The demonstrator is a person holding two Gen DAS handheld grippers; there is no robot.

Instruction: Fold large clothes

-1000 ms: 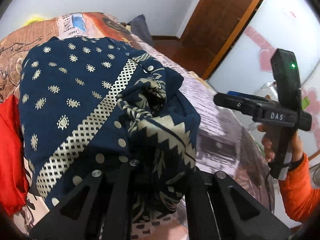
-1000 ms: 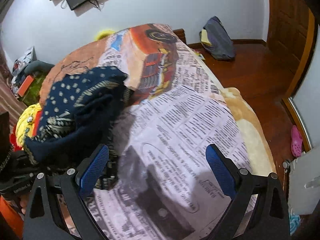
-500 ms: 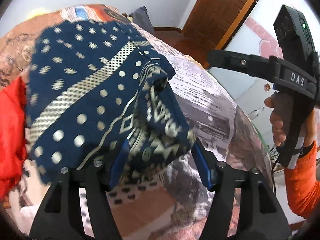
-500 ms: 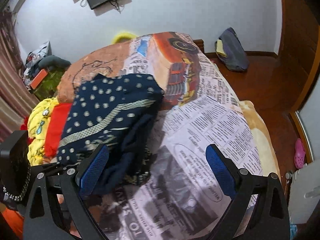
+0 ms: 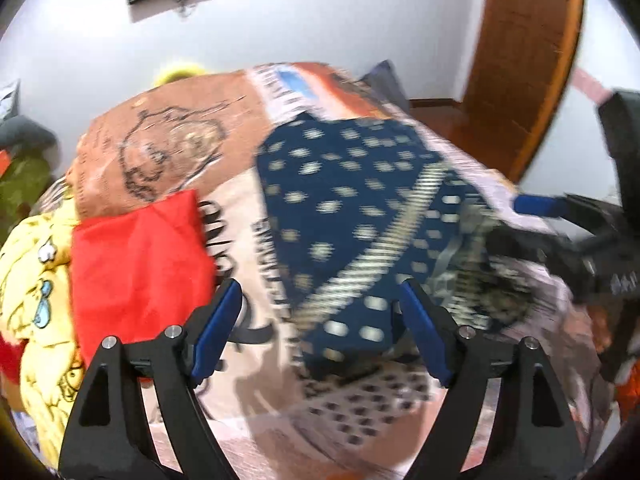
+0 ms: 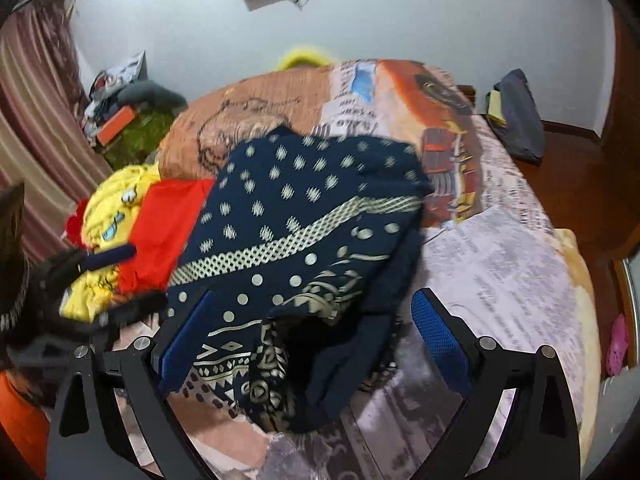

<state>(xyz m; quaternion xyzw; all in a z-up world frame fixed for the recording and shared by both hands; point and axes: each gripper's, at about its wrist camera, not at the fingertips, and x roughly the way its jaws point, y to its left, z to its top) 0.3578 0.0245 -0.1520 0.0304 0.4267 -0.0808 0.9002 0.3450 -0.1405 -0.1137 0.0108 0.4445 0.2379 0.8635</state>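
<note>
A navy garment with cream dots and a lattice band lies bunched on the printed bedspread. It also shows, blurred, in the left wrist view. My left gripper is open and empty, its blue pads wide apart just in front of the garment's near edge. My right gripper is open, its jaws either side of the garment's crumpled near end without gripping it. The right gripper also shows at the right edge of the left wrist view.
A red cloth and a yellow cartoon-print cloth lie left of the navy garment. A dark bag sits on the wooden floor past the bed. A pink slipper lies at the right.
My left gripper let go of the navy garment, opened wide and drew back to the left. The garment dropped flat on the bed. My right gripper moved in over its crumpled end.
</note>
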